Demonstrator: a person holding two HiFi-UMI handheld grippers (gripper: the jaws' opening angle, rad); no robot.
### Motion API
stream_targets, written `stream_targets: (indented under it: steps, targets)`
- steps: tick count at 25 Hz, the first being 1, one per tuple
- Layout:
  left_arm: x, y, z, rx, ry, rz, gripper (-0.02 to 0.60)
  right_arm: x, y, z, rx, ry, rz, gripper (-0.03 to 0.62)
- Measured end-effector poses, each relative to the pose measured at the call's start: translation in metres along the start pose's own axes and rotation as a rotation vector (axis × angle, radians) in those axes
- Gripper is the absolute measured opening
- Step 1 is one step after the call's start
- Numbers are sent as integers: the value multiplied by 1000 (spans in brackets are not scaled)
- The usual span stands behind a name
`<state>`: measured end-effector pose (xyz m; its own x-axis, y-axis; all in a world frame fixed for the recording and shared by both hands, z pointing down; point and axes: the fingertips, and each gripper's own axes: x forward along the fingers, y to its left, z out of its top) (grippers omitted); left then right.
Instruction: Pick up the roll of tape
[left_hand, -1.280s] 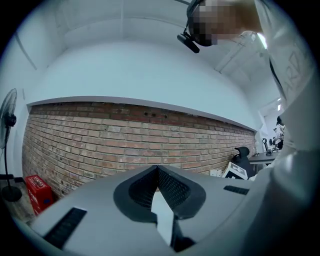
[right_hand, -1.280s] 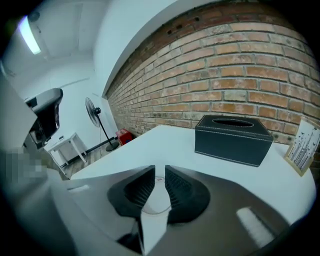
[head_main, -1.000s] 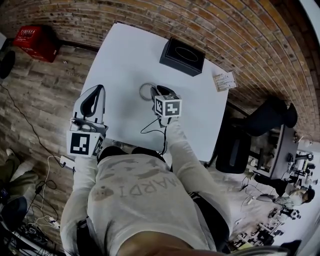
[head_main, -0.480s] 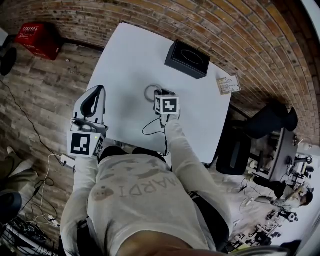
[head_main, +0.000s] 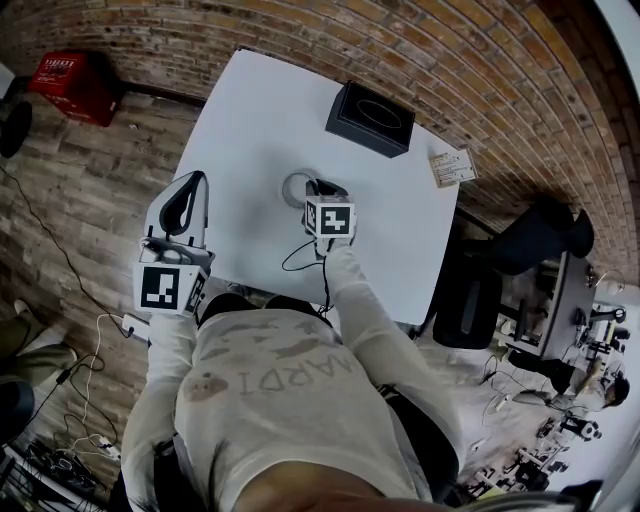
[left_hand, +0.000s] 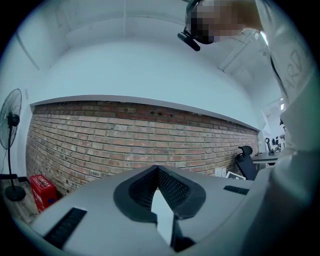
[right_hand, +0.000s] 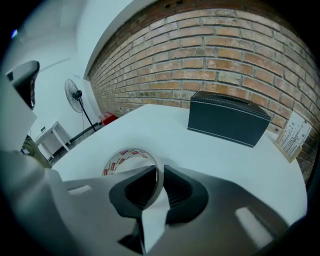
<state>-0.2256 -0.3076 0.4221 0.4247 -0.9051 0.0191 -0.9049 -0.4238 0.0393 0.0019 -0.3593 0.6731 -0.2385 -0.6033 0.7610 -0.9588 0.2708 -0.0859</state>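
The roll of tape (head_main: 291, 186) lies flat on the white table (head_main: 250, 110); in the right gripper view it is a pale ring with red print inside (right_hand: 125, 156). My right gripper (head_main: 312, 192) points steeply down at its near right side. Its jaws (right_hand: 159, 172) are closing, one pad inside the ring and one outside, and they pinch the ring's thin wall. My left gripper (head_main: 199, 180) is held level off the table's left edge, shut (left_hand: 157, 169) with nothing in it.
A black box (head_main: 370, 116) (right_hand: 227, 122) stands at the table's far side, with a small card stand (head_main: 449, 165) (right_hand: 292, 135) to its right. A thin cable (head_main: 300, 255) trails behind the right gripper. A red crate (head_main: 68, 82) sits on the floor far left, a dark chair (head_main: 500, 265) to the right.
My right gripper has tipped down onto the near side of the tape ring and its jaws have narrowed around the wall. The left gripper has not moved.
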Motion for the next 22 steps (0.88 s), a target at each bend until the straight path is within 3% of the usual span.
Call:
stream_targets:
  steps: [8,22]
  targets:
    - [-4,-10,11,26,-18,-9,6,-48,8,28,-3,-195,31,57]
    - [-7,-39,26,63,-33,-40,6,-134,10,66,-9,-438,57,57]
